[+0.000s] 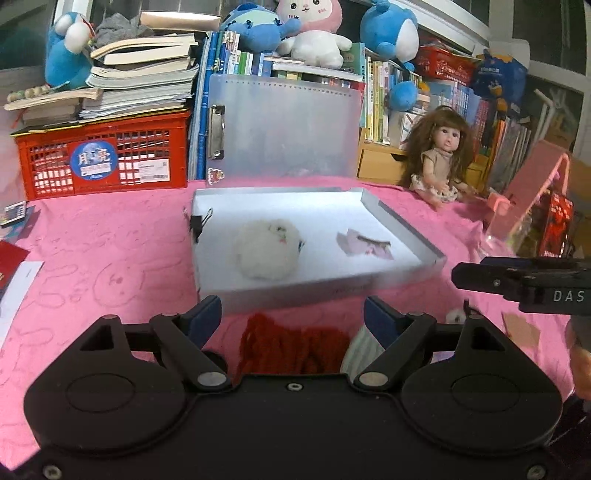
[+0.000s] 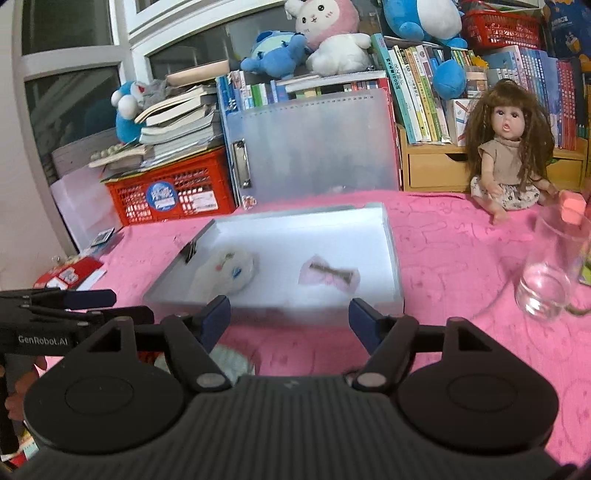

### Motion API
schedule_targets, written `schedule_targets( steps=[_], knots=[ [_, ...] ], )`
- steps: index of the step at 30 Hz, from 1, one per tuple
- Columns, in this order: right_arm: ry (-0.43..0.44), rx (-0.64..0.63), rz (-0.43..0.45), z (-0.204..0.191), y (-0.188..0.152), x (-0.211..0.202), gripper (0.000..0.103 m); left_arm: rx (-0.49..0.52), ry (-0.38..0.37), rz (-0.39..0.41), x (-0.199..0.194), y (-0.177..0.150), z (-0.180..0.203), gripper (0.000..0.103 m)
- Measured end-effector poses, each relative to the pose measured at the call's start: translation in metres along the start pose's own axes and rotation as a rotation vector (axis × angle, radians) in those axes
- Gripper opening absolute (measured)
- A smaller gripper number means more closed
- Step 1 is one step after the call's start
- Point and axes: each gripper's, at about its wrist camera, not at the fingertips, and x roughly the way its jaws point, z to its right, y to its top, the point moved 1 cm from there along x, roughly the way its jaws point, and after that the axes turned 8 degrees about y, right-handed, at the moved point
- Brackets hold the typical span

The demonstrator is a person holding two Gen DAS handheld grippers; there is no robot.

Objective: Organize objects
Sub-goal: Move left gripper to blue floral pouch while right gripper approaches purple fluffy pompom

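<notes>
Both grippers, left gripper (image 1: 291, 314) and right gripper (image 2: 290, 317), angle downward before the white tray (image 1: 402, 221), fingers spread, empty. Fluffy toy (image 1: 267, 251) and pink bow (image 2: 328, 275) lie inside; red yarn (image 1: 291, 347) partly hidden.

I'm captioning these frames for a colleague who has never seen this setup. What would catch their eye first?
Probably the bright pink tablecloth, with a shallow white tray at its middle holding a fluffy white plush and a pink bow. Next, the long-haired doll sitting at the right against the bookshelves, and the plush toys piled on top of the books behind.
</notes>
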Motion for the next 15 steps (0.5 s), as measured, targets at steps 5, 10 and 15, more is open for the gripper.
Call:
schedule_targets(
  steps=[5,10,15],
  knots=[
    [-0.005,-0.036,-0.004,-0.009,-0.020,-0.017,0.081,0.010,0.025,0.010,-0.017,-0.019,-0.004,0.083],
    [-0.030,-0.083,-0.018,-0.016,-0.035,-0.026,0.082,-0.004,0.051,-0.009,-0.021,-0.036,-0.012,0.083],
    [-0.053,-0.135,-0.042,-0.024,-0.049,-0.028,0.082,-0.021,0.080,-0.023,-0.022,-0.047,-0.020,0.083]
  ],
)
